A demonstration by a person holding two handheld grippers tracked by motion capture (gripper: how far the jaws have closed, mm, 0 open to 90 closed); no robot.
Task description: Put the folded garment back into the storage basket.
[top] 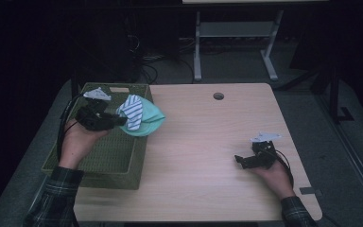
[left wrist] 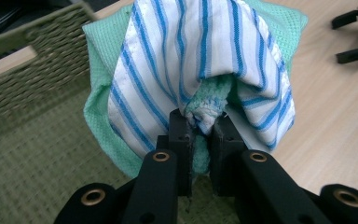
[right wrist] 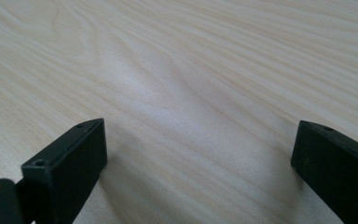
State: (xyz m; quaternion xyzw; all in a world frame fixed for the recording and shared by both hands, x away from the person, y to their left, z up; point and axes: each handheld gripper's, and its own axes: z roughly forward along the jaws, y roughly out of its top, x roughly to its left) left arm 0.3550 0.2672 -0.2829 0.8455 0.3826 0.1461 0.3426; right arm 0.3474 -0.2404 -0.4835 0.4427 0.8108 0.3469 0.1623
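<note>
My left gripper (top: 121,119) is shut on a bunch of cloths, held over the right rim of an olive woven basket (top: 105,156). A white cloth with blue stripes (top: 133,111) drapes over a mint green cloth (top: 150,124). In the left gripper view the striped cloth (left wrist: 182,60) and the green cloth (left wrist: 100,116) hang from the pinch of my left gripper (left wrist: 200,127), above the basket's floor (left wrist: 42,163). My right gripper (top: 238,160) rests low on the wooden table (top: 203,142) at the right, jaws wide apart with nothing between them (right wrist: 198,154).
The basket stands at the table's left edge. A round cable hole (top: 218,96) sits near the table's far edge. Behind the table are a white desk frame (top: 236,38) and dark floor cables.
</note>
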